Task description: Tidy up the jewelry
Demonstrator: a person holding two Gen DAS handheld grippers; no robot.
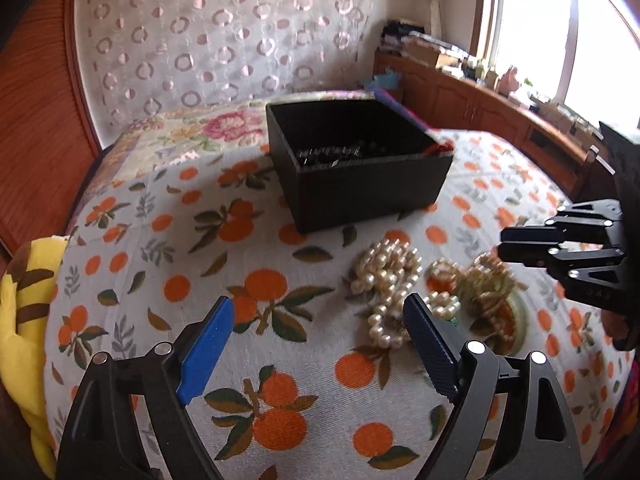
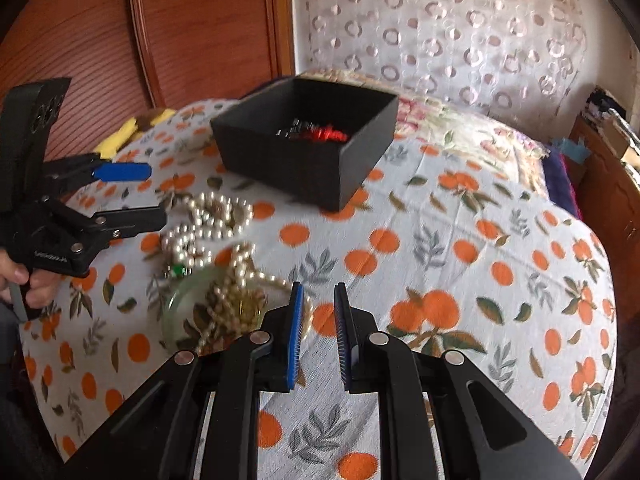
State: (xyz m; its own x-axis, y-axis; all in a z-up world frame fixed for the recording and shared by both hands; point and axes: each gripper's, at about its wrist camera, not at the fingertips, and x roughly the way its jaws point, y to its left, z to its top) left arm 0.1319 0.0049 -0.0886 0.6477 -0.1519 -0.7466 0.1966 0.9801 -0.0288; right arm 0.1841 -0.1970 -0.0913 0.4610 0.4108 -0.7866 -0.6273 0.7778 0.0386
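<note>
A black open box (image 1: 352, 168) sits on the orange-print bedspread and holds dark and red jewelry (image 2: 320, 133). A pearl necklace (image 1: 384, 280) lies in a heap in front of it, next to a gold chain tangle (image 1: 484, 284) on a pale green bangle (image 2: 180, 300). My left gripper (image 1: 318, 320) is open and empty, hovering just left of the pearls; it also shows in the right wrist view (image 2: 154, 190). My right gripper (image 2: 318, 296) has a narrow gap between its fingers, holds nothing, and sits just right of the gold chain; it also shows in the left wrist view (image 1: 506, 242).
The bedspread (image 2: 460, 248) covers a bed. A yellow plush toy (image 1: 24, 312) lies at the left edge. A wooden headboard (image 2: 200, 28) and a patterned curtain (image 1: 224, 28) stand behind. A wooden cabinet (image 1: 480, 108) with clutter runs under the window at right.
</note>
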